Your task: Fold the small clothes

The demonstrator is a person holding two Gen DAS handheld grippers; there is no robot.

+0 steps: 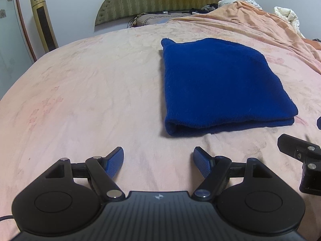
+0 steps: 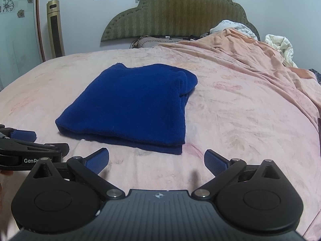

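A dark blue knit garment [image 1: 218,86] lies folded into a flat rectangle on the pink bedspread [image 1: 90,92]; it also shows in the right wrist view [image 2: 132,104]. My left gripper [image 1: 158,156] is open and empty, hovering just short of the garment's near left corner. My right gripper [image 2: 156,158] is open and empty, just short of the garment's near edge. The right gripper's body shows at the right edge of the left wrist view [image 1: 301,160], and the left gripper shows at the left edge of the right wrist view [image 2: 30,146].
A green padded headboard [image 2: 180,14] stands at the far end. A bunched orange blanket [image 2: 250,56] and white bedding [image 2: 278,44] lie at the far right. A gold tower fan [image 2: 55,28] stands by the left wall.
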